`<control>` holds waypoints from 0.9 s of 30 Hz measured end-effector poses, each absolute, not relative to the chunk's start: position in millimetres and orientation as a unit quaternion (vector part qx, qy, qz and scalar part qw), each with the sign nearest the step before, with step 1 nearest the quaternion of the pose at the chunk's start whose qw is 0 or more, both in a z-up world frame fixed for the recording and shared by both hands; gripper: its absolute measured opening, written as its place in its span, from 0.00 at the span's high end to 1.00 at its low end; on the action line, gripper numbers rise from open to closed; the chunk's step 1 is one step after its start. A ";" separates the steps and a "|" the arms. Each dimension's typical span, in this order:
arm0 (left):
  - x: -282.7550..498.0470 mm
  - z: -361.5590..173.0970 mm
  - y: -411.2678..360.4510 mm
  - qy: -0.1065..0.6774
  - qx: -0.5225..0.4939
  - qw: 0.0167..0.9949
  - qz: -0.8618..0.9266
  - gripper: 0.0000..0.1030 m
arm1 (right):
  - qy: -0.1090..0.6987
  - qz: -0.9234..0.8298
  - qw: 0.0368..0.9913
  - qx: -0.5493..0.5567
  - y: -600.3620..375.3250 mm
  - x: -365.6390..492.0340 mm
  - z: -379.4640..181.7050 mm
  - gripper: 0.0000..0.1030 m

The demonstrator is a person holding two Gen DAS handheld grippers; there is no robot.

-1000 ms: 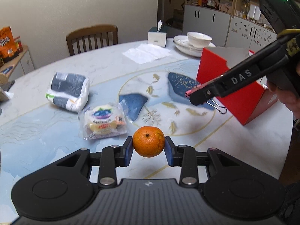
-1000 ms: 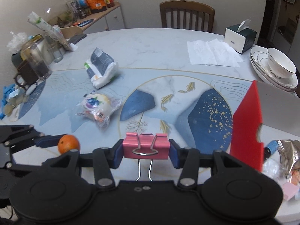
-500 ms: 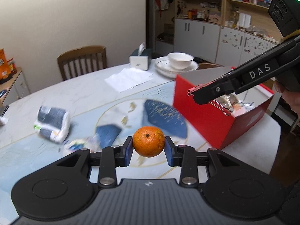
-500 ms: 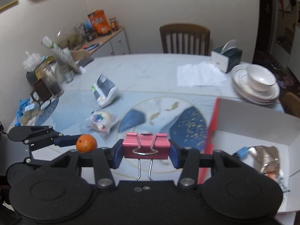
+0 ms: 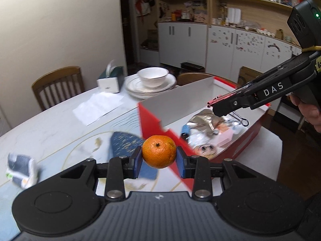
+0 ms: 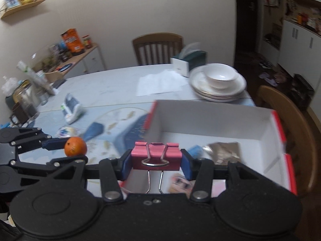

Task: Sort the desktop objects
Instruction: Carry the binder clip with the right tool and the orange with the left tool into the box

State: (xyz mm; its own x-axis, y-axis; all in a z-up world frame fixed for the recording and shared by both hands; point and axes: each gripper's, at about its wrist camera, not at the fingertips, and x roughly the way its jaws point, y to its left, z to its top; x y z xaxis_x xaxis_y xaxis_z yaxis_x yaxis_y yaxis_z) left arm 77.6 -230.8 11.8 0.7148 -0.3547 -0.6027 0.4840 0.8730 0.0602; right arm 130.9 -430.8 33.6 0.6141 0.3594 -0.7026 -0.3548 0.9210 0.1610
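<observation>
The left gripper (image 5: pixel 159 160) is pinching a tangerine (image 5: pixel 159 152) and the right gripper (image 6: pixel 156 163) is clamping a pink binder clip (image 6: pixel 156 156), both hovering by the red box (image 6: pixel 220 120) just ahead, probably for dropping in.

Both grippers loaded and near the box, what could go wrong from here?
1. The round orange tangerine is pinched only at its sides by the left gripper; it may slip or roll on release.
2. The pink binder clip in the right gripper could catch its wire handles on the red-and-white cardboard box.
</observation>
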 end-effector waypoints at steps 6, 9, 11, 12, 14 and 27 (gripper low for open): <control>96.5 11.1 -275.9 0.296 0.131 0.909 -0.262 0.68 | 0.390 0.157 0.907 0.013 -478.8 134.0 29.6 0.53; 111.1 3.6 -296.7 0.311 0.139 0.898 -0.278 0.68 | 0.391 0.140 0.909 0.015 -496.8 137.9 25.6 0.53; 121.4 -2.4 -309.4 0.322 0.145 0.891 -0.285 0.68 | 0.395 0.133 0.909 0.013 -504.6 142.6 21.0 0.53; 127.2 -4.7 -315.1 0.326 0.150 0.888 -0.288 0.68 | 0.397 0.130 0.908 0.012 -508.1 145.3 18.2 0.53; 137.8 -9.1 -326.5 0.332 0.164 0.882 -0.292 0.67 | 0.405 0.131 0.905 0.009 -512.4 152.2 12.1 0.53; 234.1 -51.4 -369.8 0.431 0.195 0.837 -0.275 0.67 | 0.465 0.167 0.869 -0.035 -495.0 195.0 -36.6 0.53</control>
